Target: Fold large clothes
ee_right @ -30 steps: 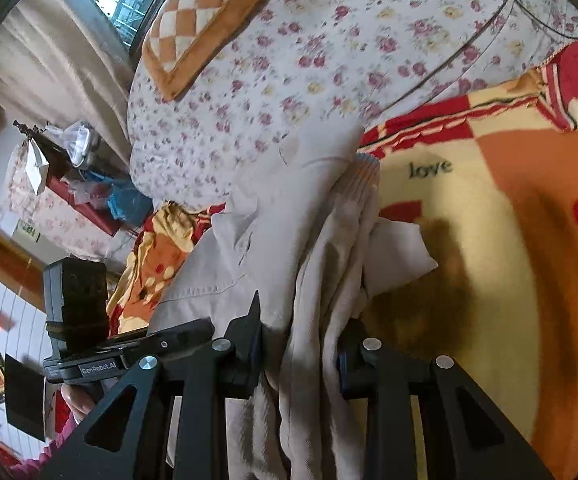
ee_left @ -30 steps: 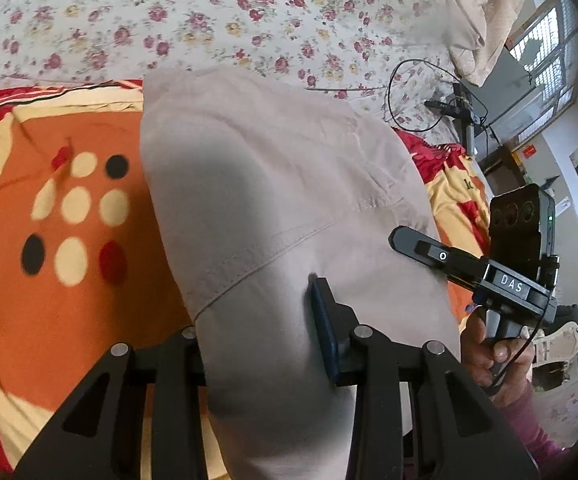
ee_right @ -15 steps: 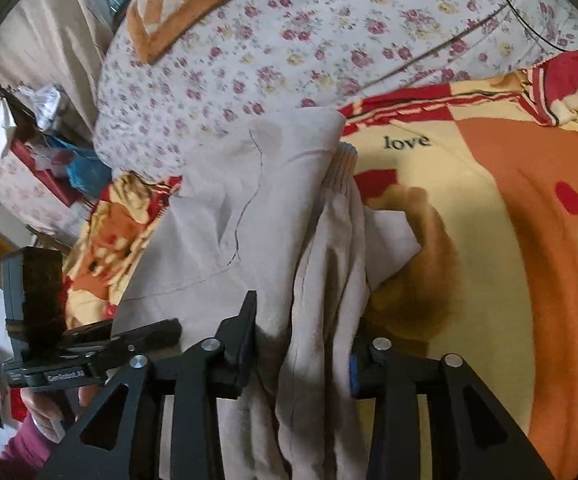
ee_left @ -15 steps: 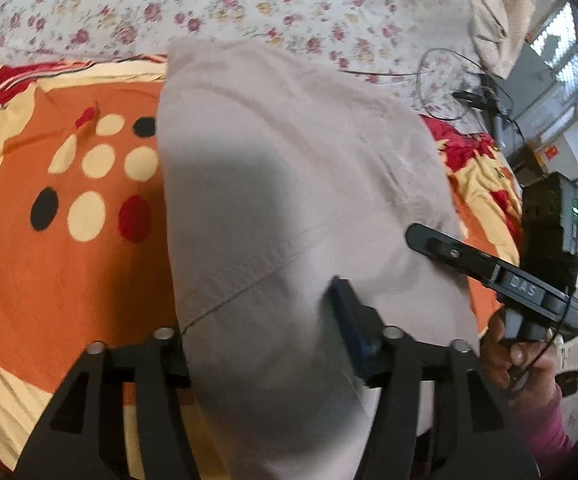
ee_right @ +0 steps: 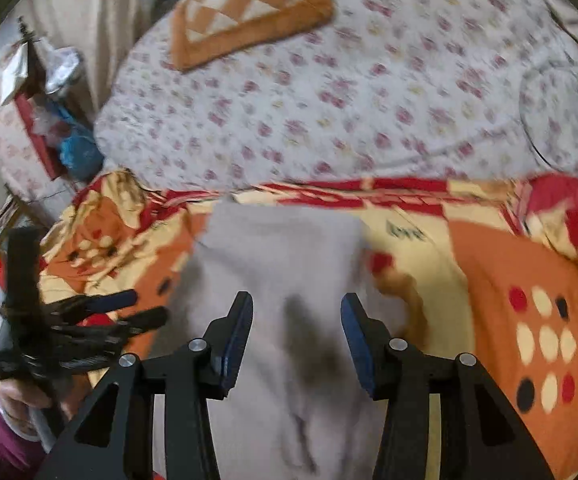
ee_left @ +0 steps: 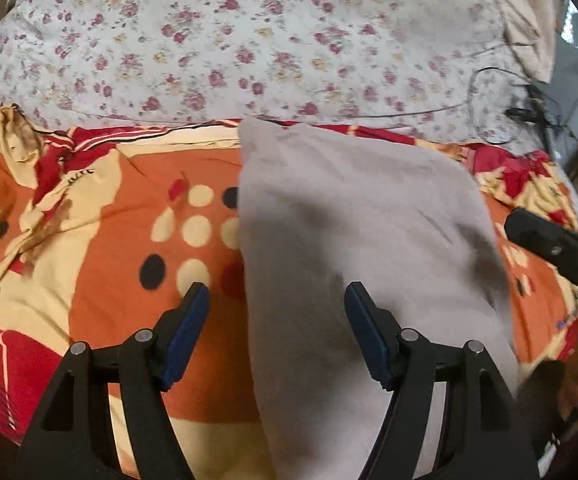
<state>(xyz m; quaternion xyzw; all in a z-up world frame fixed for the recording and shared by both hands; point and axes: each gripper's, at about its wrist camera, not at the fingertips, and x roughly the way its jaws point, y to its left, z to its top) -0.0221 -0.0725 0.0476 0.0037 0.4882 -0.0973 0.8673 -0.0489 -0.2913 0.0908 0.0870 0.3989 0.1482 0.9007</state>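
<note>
A beige pair of trousers (ee_left: pixel 353 216) lies folded lengthwise on the orange, red and cream blanket (ee_left: pixel 101 248). My left gripper (ee_left: pixel 275 300) hovers over its left edge with the jaws opening; the cloth lies below them and the pads do not press on it. In the right wrist view the trousers (ee_right: pixel 285 252) run away from me, and my right gripper (ee_right: pixel 297 312) stands above them, jaws opening, holding nothing. The left gripper (ee_right: pixel 141 312) shows there at the left in a person's hand. The right gripper's finger (ee_left: pixel 557 248) pokes in at the right of the left wrist view.
A floral sheet (ee_left: pixel 249 48) covers the far half of the bed, with a checked orange cushion (ee_right: pixel 249 4) on it. A black cable (ee_left: pixel 489 92) trails at the right. Cluttered shelves (ee_right: pixel 37 112) stand beyond the bed's left side.
Both grippers have let go of the trousers and drawn back, jaws spreading. The cloth now lies flat on the blanket. The right gripper has lifted and rolled level.
</note>
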